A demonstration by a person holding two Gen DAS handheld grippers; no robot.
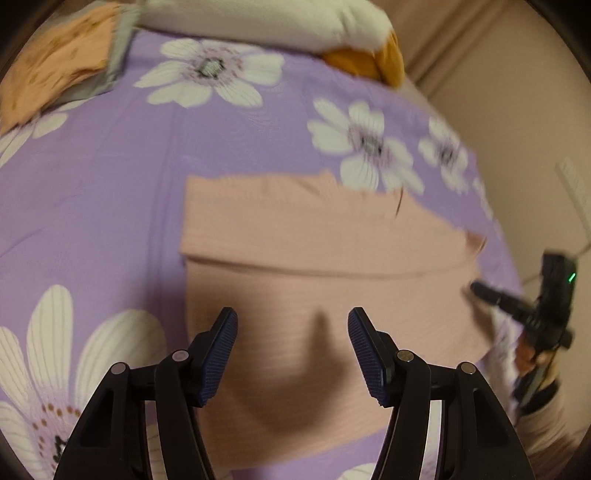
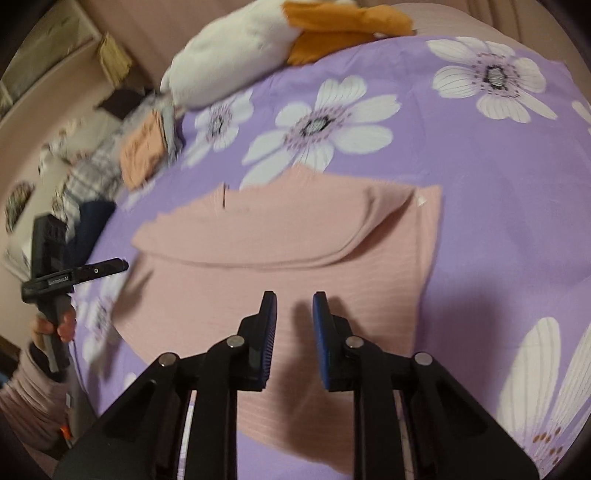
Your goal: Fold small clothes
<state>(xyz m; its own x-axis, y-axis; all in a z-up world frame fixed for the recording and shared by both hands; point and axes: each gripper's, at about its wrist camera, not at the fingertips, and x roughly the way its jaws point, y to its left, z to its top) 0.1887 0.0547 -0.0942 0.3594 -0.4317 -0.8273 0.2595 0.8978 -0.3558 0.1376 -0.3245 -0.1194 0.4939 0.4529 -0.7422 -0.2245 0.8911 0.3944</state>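
A pale pink ribbed garment (image 1: 314, 258) lies flat on the purple flowered bedsheet (image 1: 110, 184), with one part folded over across its middle. It also shows in the right wrist view (image 2: 295, 251). My left gripper (image 1: 292, 321) is open and empty, hovering over the garment's near half. My right gripper (image 2: 294, 302) is open with a narrower gap, empty, over the garment's near half. The right gripper also shows at the right edge of the left wrist view (image 1: 476, 288), and the left gripper at the left edge of the right wrist view (image 2: 122, 264).
A folded orange and grey cloth (image 1: 62, 62) lies at the far left of the bed, also in the right wrist view (image 2: 147, 147). A white and orange plush toy (image 1: 295, 26) lies at the far edge. More clothes (image 2: 85, 177) are piled beside the bed.
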